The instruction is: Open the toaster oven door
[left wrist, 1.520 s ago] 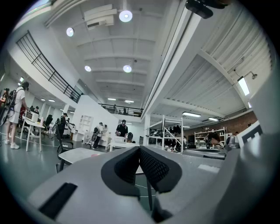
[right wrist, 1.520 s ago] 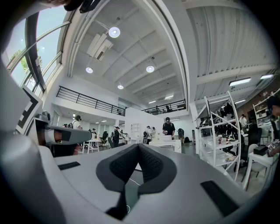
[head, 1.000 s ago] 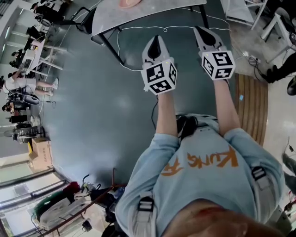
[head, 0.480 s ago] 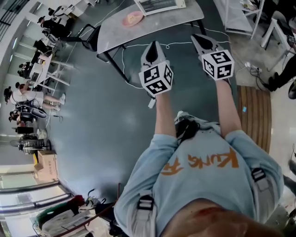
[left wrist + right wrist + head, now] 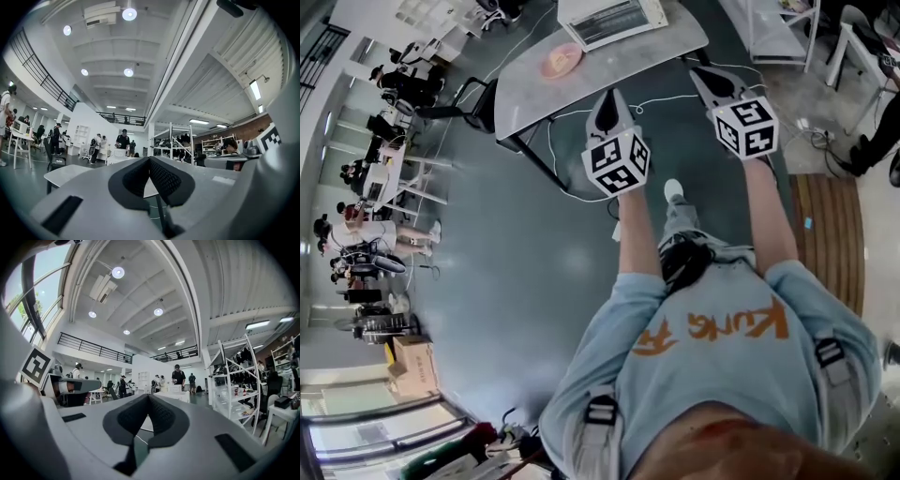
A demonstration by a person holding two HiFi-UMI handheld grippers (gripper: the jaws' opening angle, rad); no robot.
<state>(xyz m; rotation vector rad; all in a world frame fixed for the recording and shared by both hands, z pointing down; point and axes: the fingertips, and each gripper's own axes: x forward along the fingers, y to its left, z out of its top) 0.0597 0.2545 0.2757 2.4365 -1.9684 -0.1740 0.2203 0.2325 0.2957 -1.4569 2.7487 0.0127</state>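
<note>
While both grippers hover short of the table (image 5: 647, 54) | left gripper (image 5: 613, 98), right gripper (image 5: 711, 82): jaws together, empty | toaster oven (image 5: 612, 21): table's far edge | risk: closed jaws would likely skid off it unless opened first.

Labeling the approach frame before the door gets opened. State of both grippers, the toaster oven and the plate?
left gripper: fingers shut, nothing between them, held in the air.
right gripper: fingers shut, nothing between them, held in the air.
toaster oven: on the table, untouched; door looks closed, too small to be sure.
pink plate: flat on the table, beside the oven; contents unclear.
</note>
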